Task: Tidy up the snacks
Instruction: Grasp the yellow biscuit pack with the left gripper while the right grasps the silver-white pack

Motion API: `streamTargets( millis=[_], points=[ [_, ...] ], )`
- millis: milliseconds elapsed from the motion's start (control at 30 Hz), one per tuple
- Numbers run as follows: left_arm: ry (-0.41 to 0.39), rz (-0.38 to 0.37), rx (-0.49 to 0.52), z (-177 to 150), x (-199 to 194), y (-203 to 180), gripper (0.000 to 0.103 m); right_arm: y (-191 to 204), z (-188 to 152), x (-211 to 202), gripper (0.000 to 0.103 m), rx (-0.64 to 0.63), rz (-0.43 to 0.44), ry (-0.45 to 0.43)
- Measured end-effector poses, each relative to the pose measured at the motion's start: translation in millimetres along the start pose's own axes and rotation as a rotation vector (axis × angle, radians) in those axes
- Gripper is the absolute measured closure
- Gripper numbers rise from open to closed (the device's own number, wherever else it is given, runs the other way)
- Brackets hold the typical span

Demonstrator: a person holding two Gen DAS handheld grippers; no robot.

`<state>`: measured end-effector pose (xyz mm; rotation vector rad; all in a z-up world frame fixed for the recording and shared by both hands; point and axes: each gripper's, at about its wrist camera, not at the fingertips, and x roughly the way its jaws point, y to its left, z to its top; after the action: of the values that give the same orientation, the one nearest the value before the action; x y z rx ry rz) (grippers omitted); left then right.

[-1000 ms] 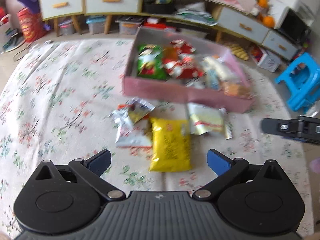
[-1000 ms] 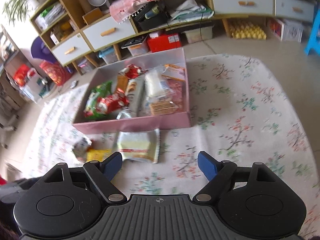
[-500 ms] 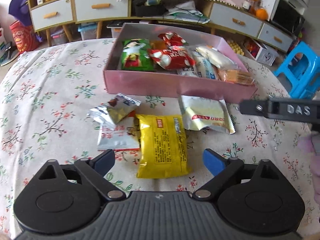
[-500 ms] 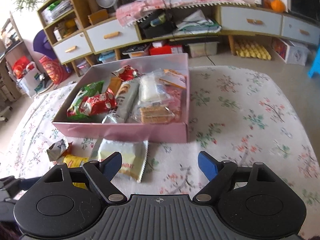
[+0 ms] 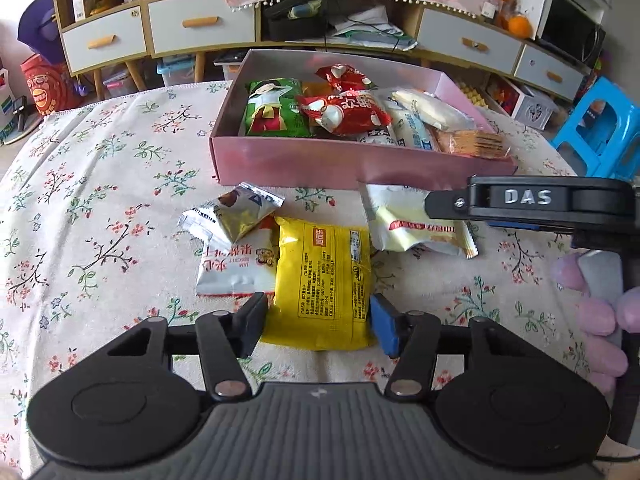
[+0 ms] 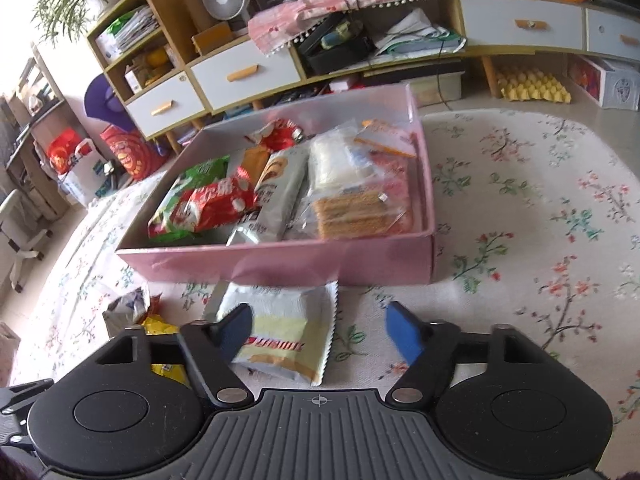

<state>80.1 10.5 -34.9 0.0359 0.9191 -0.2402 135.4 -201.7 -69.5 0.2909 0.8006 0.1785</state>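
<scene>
On the floral cloth lies a yellow snack packet (image 5: 324, 280). My left gripper (image 5: 319, 326) straddles its near end, jaws closing, pads right at its two long edges. A pale white-and-yellow packet (image 6: 284, 328) lies before the pink box (image 6: 280, 264). My right gripper (image 6: 320, 334) is low over it, jaws closing, the left pad over the packet and the right pad apart from it. From the left wrist view, the right gripper (image 5: 440, 206) reaches in from the right over that packet (image 5: 404, 228). The pink box (image 5: 360, 164) holds several snacks.
A silver packet (image 5: 236, 212) and a white biscuit packet (image 5: 232, 272) lie left of the yellow one. A gloved hand (image 5: 600, 320) holds the right gripper. Behind the table stand a drawer sideboard (image 5: 200, 32) and a blue stool (image 5: 600, 132).
Both grippers have come down closer to their packets. Both pairs of jaws have narrowed, the left ones by much more, to the yellow packet's edges.
</scene>
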Motion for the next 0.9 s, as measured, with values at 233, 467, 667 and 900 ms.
streamTargets(
  millis=[233,467,667,900],
  points=[
    [-0.002,-0.015,0.034,-13.0,-11.2,10.2,0.052,14.0,-10.3,-4.4,0.067,-0.067,0.045,0.017],
    [0.013,-0.015,0.002,-19.8,-21.3,26.7,0.052,48.2,-27.4,-15.2,0.068,-0.206,0.131,0.1],
    [0.031,-0.002,-0.058,-23.9,-26.0,42.7,0.049,71.4,-35.7,-19.3,0.046,-0.318,0.11,0.121],
    [0.042,0.008,-0.07,-23.4,-24.8,45.0,0.045,73.5,-27.8,-10.0,0.031,-0.354,0.022,0.061]
  ],
)
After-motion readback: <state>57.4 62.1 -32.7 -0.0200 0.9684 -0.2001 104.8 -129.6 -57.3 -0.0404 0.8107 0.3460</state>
